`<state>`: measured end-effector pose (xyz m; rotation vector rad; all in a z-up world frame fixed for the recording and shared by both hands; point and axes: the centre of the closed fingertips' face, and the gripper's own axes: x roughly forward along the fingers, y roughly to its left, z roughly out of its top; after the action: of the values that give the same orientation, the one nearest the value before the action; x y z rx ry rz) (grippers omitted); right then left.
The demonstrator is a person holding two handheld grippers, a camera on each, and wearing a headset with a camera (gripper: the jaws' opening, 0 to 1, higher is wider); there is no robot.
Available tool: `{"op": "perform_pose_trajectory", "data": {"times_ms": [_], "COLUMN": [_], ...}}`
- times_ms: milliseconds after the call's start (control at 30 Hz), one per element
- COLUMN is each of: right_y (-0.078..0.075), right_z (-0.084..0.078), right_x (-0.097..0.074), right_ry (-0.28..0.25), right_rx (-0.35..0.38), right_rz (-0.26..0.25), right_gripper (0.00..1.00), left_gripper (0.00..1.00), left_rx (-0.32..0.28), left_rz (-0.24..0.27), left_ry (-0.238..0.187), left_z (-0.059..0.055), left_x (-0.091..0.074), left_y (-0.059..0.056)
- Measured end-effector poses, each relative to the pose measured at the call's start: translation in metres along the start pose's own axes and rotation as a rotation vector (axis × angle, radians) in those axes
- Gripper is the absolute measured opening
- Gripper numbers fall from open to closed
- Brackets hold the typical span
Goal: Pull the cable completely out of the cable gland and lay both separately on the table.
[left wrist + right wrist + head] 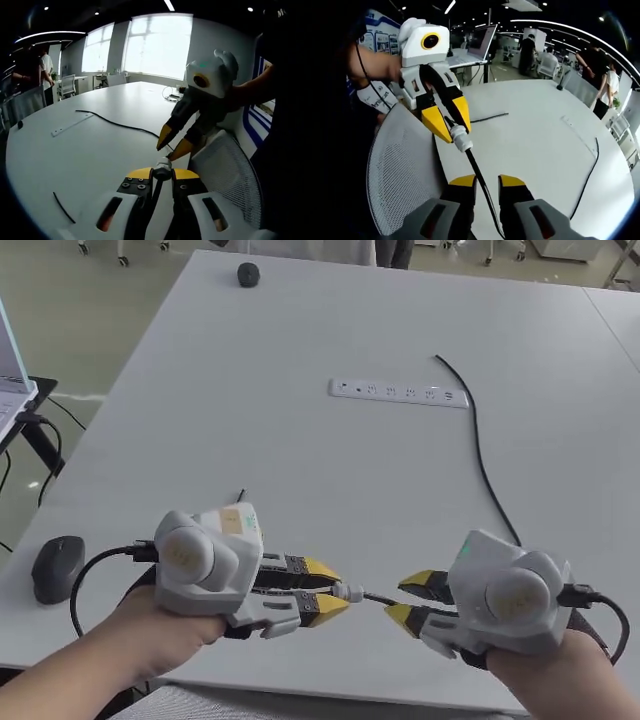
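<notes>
Above the near part of the table [300,440], my left gripper [338,590] is clamped on the white gland [347,592] to hold it steady, while my right gripper [408,600] has its 2 jaws apart around the black cable [380,598], not yet pinching it for the pull.

Small white gland [347,592] held level just above the tabletop's [300,460] near edge; thin black cable [378,598] threaded through it, running straight out of its tip.
</notes>
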<state>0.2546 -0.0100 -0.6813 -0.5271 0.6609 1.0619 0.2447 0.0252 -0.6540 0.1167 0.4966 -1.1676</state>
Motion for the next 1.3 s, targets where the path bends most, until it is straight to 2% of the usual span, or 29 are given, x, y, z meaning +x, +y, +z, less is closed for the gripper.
{"op": "perform_pose_trajectory", "data": {"times_ms": [167,400,533,733,1000,1300], "right_y": [0.011,0.022,0.02,0.016,0.008,0.002], "right_z": [0.016,0.019,0.021,0.02,0.007,-0.01], "right_x": [0.003,0.01,0.009,0.008,0.008,0.008], "right_ry": [-0.002,0.006,0.001,-0.009,0.002,0.027], "right_rx": [-0.109,-0.169,-0.185,-0.167,-0.041,0.025], "right_rz": [0.001,0.022,0.01,-0.008,-0.024,-0.036], "right_gripper": [0.1,0.06,0.02,0.0,0.0,0.0], "left_gripper": [0.15,0.15,0.15,0.15,0.15,0.15], "left_rx": [0.001,0.005,0.018,0.028,0.021,0.019], "left_rz": [0.0,0.001,0.0,0.007,0.017,0.023], "left_ry": [0.0,0.001,0.008,0.0,-0.007,-0.003], "left_z": [0.0,0.0,-0.001,0.001,0.003,0.0], "left_x": [0.0,0.0,0.0,-0.002,-0.003,-0.004], "left_y": [-0.001,-0.001,-0.003,0.0,-0.001,-0.004]}}
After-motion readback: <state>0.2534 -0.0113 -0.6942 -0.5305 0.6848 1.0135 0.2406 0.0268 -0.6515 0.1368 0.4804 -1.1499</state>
